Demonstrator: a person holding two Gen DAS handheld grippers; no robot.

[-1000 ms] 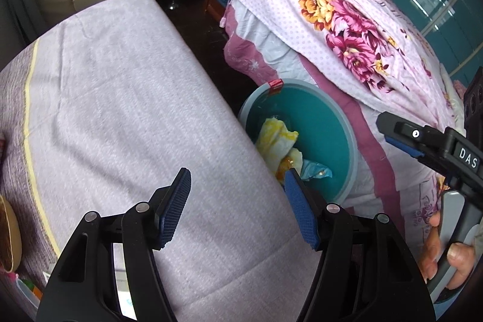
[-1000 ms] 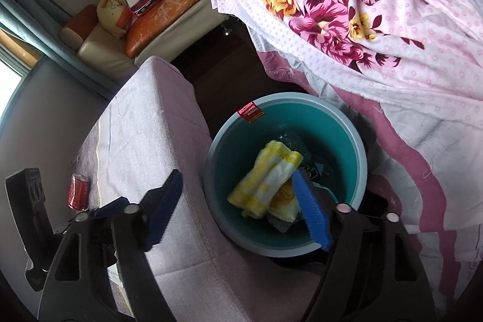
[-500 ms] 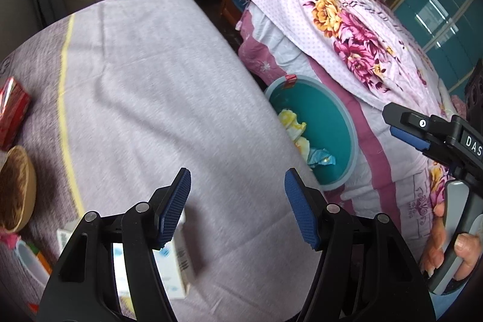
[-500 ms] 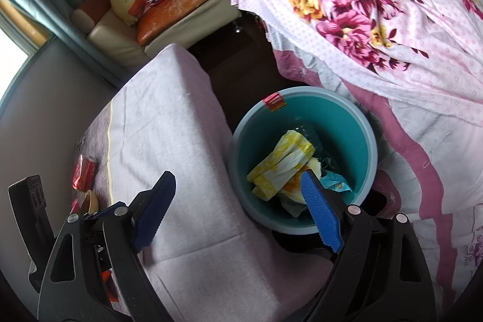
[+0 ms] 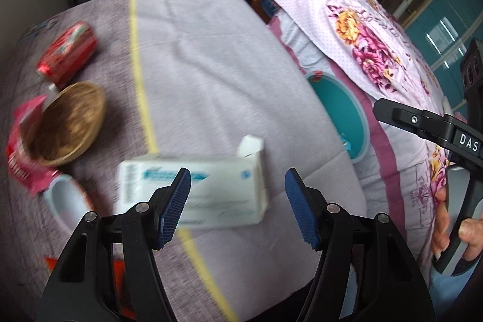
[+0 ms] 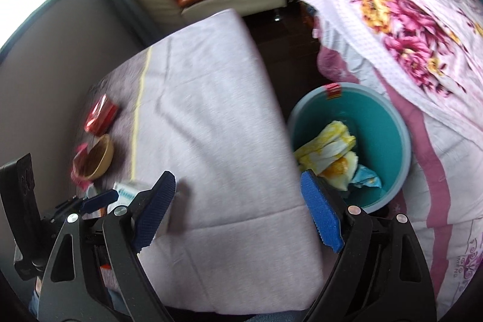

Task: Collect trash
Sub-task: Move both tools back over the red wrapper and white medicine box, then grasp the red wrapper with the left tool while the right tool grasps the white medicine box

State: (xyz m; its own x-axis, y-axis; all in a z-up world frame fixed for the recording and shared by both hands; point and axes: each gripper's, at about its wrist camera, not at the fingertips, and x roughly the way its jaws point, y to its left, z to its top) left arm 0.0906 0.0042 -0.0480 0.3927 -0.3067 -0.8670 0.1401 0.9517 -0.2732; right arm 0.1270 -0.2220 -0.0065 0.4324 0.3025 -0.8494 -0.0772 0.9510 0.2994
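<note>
With nothing between its blue pads, the left gripper [image 5: 237,205] hangs wide over the white rectangular cardboard box [image 5: 193,195], which lies flat on the grey cloth-covered table [image 5: 211,56], long axis across the view, opened flap end toward the round teal plastic bucket [image 6: 389,122]. Right gripper [image 6: 238,216] also wide and empty, nearer the bucket. Crushed red drink can [image 5: 68,50] and brown wooden bowl [image 5: 68,125] lie beyond the box, away from the bucket.
</note>
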